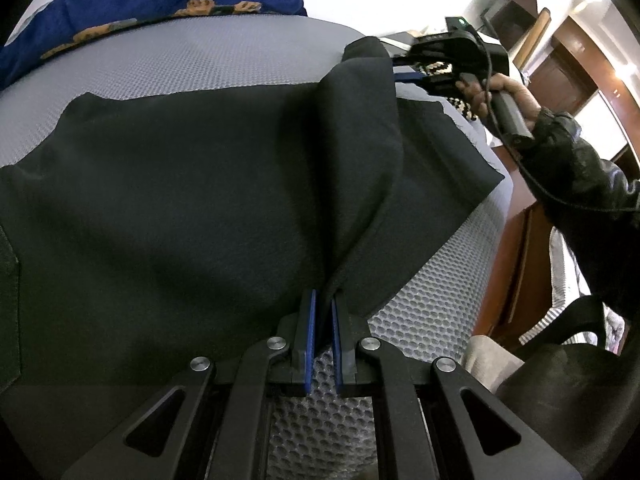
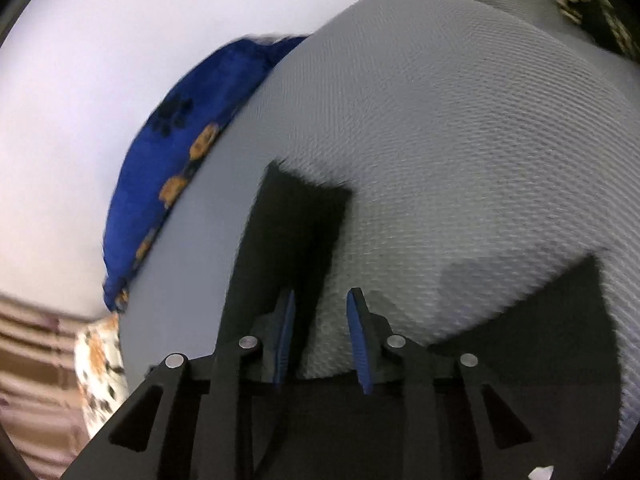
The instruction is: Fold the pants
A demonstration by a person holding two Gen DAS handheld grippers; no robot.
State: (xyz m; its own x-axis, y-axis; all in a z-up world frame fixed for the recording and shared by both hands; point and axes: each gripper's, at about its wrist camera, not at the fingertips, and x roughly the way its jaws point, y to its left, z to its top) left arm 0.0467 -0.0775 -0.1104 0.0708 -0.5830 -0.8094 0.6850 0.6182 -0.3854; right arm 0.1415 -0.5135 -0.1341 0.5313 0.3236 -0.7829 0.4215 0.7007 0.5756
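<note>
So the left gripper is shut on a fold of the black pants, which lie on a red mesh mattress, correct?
Not quite: the mattress is grey, not red, as the left wrist view shows. The rest stands: the left gripper is shut on a fold of the black pants.

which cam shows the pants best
The left wrist view: the black pants spread sharp across the grey mattress, one raised fold pinched in the left gripper. The right wrist view is blurred, showing only dark patches of them.
</note>
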